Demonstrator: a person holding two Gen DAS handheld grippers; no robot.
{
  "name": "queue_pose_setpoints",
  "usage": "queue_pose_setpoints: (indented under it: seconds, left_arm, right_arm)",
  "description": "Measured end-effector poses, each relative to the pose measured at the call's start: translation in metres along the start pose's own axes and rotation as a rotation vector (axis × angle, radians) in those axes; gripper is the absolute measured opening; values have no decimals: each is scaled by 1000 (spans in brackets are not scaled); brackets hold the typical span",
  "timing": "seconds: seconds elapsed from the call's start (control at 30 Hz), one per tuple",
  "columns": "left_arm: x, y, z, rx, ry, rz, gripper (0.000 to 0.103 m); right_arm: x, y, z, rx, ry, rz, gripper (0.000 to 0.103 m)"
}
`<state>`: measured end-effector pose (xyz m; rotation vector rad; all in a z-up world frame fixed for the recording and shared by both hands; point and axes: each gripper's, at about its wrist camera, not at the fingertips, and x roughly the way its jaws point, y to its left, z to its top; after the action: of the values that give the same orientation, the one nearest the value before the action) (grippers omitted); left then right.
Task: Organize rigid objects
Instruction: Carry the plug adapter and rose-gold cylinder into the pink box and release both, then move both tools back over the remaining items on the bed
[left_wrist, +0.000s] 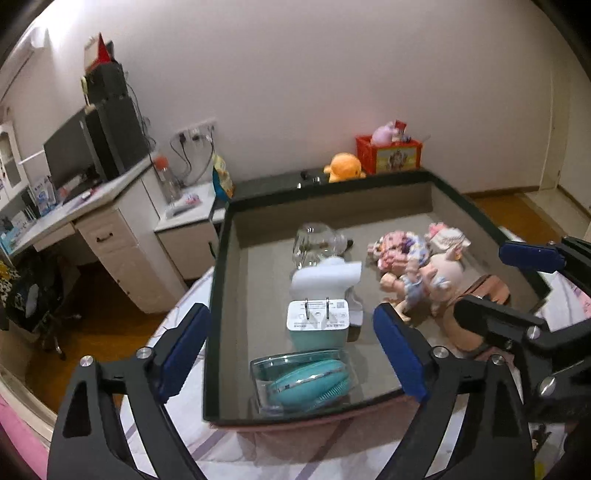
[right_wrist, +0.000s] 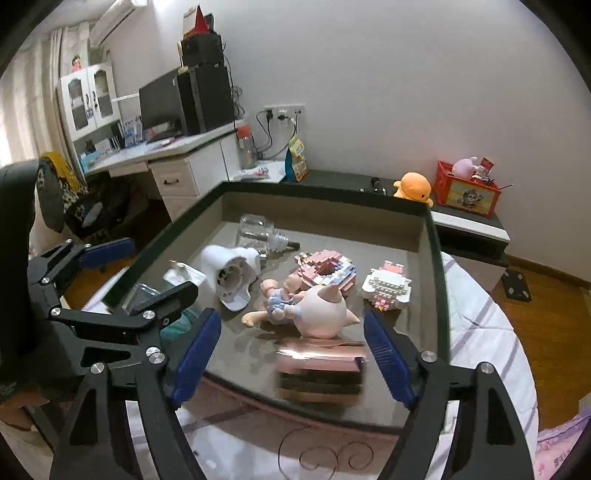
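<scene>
Grippers hover over the near rim of the box, both spread wide and holding nothing: the left gripper (left_wrist: 291, 354) sits above the near-left corner, the right gripper (right_wrist: 291, 354) above the near-right. Judging by that, a pick is about to begin rather than a carry, and nothing shows which item is the target. Straight between the left fingers lie a teal brush in a clear case (left_wrist: 306, 380) and, just behind it, a white plug adapter (left_wrist: 318, 316); the pink flat case (right_wrist: 321, 363) lies between the right fingers, blurred. A pick would call for lowering past the rim and closing across a narrow side. The dark-rimmed box (right_wrist: 437, 266) also holds a white dryer-like gadget (right_wrist: 231, 271), a clear bottle on its side (right_wrist: 260, 232), a pig figure (right_wrist: 319, 310) touching a small doll (right_wrist: 275, 301), and two brick models (right_wrist: 388, 288), well apart from the brush.
</scene>
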<state>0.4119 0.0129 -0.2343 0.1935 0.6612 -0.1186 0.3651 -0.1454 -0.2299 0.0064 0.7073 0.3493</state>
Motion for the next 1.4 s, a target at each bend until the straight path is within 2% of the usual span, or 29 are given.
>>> queue_pose_setpoints:
  seconds: [0.2, 0.33, 0.57, 0.7, 0.73, 0.77, 0.8, 0.93, 1.1, 1.4]
  left_arm:
    - [-60, 5, -6, -37, -98, 20, 103]
    - [-114, 6, -14, -56, -187, 42, 103]
    - [-209, -4, -35, -84, -345, 76, 103]
    - [-246, -15, -51, -73, -403, 94, 103]
    - [-255, -18, -57, -75, -418, 95, 103]
    - [-261, -21, -60, -73, -427, 94, 103]
    - [-267, -22, -63, -74, -436, 94, 103]
    - [-287, -23, -75, -93, -455, 102, 103]
    - [-307, -20, -86, -126, -485, 112, 103]
    - [-324, -26, -97, -104, -496, 111, 103]
  right_arm:
    - [-53, -2, 0, 23, -92, -45, 84]
    - [-105, 9, -5, 5, -187, -81, 88]
    - [-194, 35, -25, -30, -355, -140, 89]
    - [-230, 50, -41, -43, -437, -176, 89]
    - [-237, 53, -44, -40, -453, -183, 92]
    - [-242, 55, -47, -36, -467, -186, 103]
    - [-248, 56, -51, -30, -482, -185, 103]
    - [-263, 59, -64, -1, -512, -209, 103]
    - [-275, 69, -78, -9, -509, -237, 103]
    - [-290, 74, -96, 4, -507, -243, 103]
